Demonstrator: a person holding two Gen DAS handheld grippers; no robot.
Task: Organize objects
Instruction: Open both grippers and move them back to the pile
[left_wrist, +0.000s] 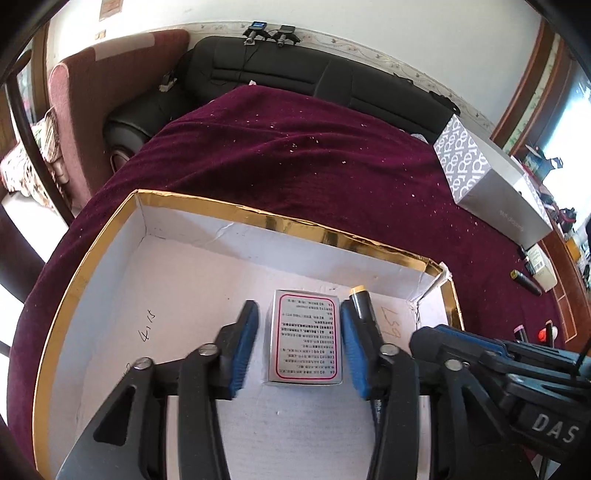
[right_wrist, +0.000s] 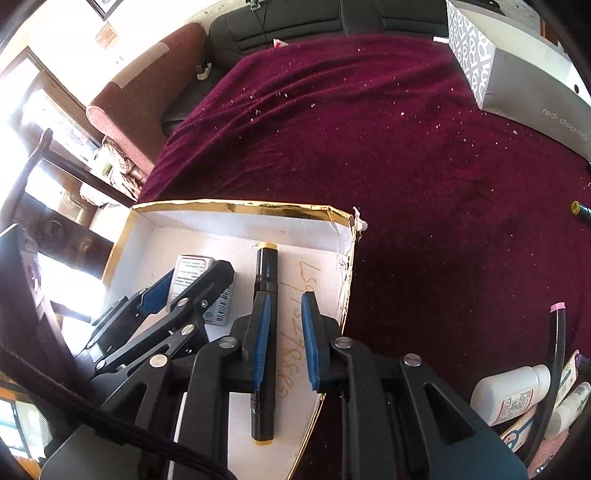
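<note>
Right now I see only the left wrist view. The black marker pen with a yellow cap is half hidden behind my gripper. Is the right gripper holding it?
Observer: No. The right gripper is open. The black marker pen lies flat in the gold-rimmed white cardboard box, under one finger.
Operator: Does the pen have a second cap?
Observer: Its near end is yellow too.
Operator: Is anything outside the box, near the right gripper?
Observer: White plastic bottles lie on the dark red cloth.

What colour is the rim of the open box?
Shiny gold rim, clearest in the left wrist view.
</note>
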